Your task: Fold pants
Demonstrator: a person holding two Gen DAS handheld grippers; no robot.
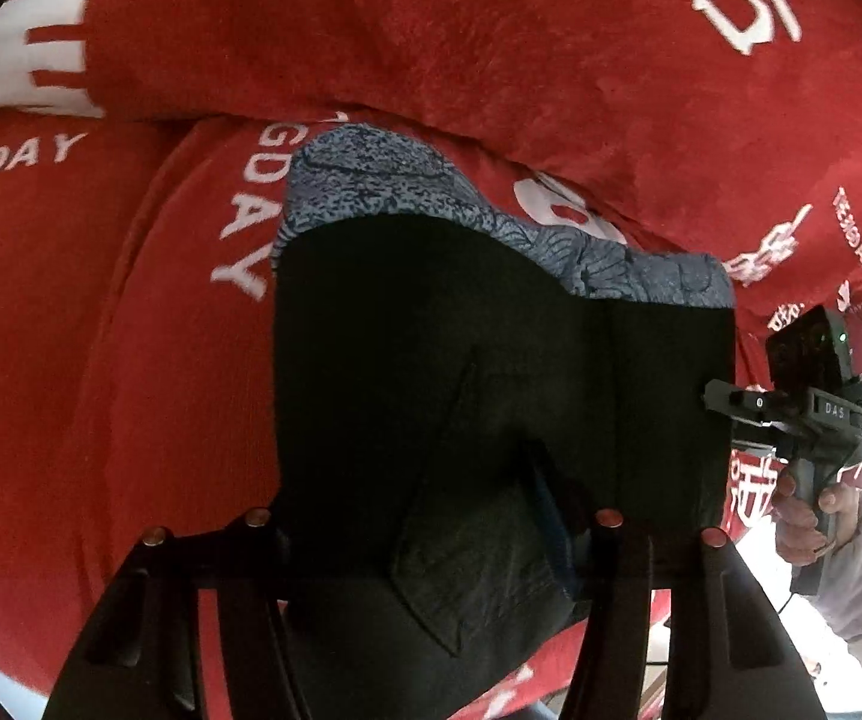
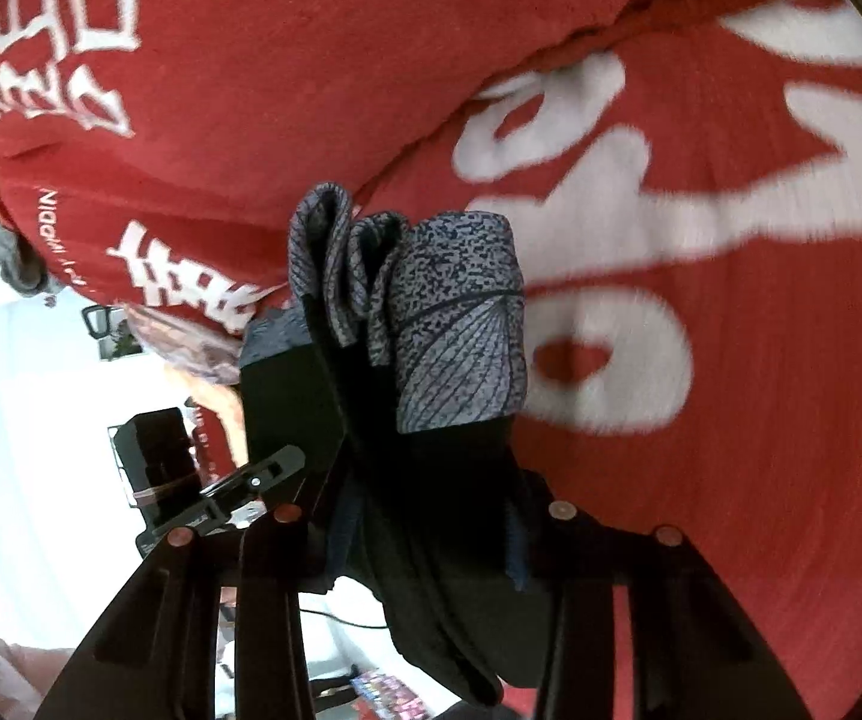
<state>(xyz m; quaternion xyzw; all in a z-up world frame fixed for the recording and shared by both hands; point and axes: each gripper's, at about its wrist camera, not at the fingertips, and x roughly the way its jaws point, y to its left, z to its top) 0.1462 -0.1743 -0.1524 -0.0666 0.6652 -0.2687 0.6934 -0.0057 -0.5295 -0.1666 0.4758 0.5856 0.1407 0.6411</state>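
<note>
The black pants (image 1: 491,372) are held lifted over the red blanket (image 1: 131,360); left gripper (image 1: 431,534) and right gripper (image 2: 425,516) each pinch cloth; folding seems partly done; laying flat remains.

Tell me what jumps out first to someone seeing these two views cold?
The dark pants with a grey patterned waistband fill the middle of both wrist views. Each hand-held gripper, left and right, has the cloth between its fingers. Behind lies a bright red blanket with white lettering.
</note>
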